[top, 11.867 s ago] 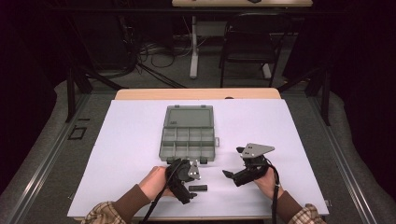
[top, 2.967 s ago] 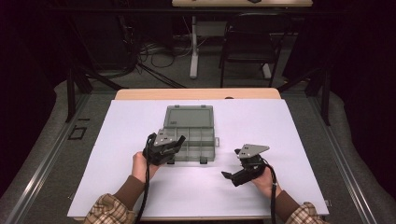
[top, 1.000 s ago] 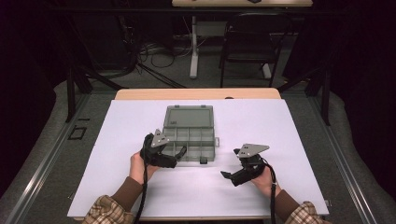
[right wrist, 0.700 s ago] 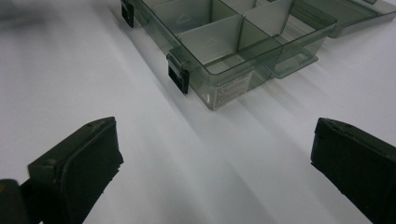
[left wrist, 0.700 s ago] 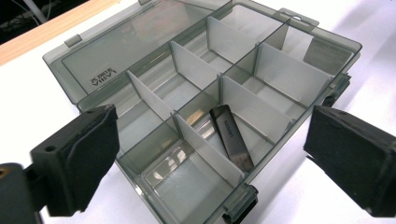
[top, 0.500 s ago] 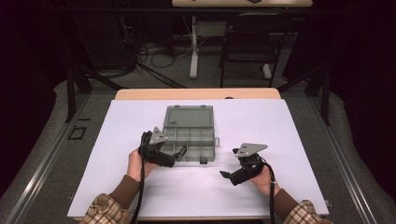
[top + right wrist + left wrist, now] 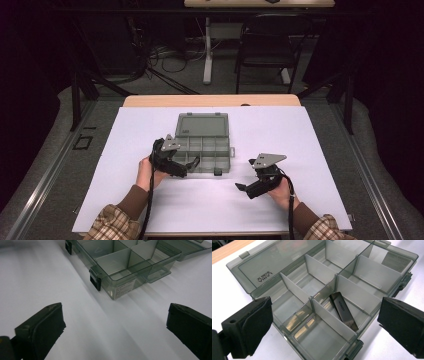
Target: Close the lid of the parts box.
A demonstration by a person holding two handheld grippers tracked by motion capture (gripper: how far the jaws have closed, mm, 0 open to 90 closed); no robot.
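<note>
A smoky clear compartment box (image 7: 202, 125) lies open on the white table cover, its lid folded back. My left gripper (image 7: 190, 166) hovers open over the box's front-left corner. In the left gripper view its jaws stand wide apart above the dividers (image 7: 294, 290). A flat dark stick (image 7: 343, 310) lies slanted in one front compartment between them, touching neither jaw. My right gripper (image 7: 245, 191) is open and empty, low over the table right of the box. In the right gripper view the box's corner (image 7: 120, 287) and black latch (image 7: 95, 281) lie ahead.
The white cover (image 7: 320, 140) spreads to both sides of the box and in front of it. A wooden table edge (image 7: 210, 100) runs behind. A chair (image 7: 262, 45) and cables stand on the floor beyond. The other compartments look empty.
Since the oldest frame the left gripper has moved from the table's front up to the box. Over the last second it shifted only slightly; the right gripper has barely moved.
</note>
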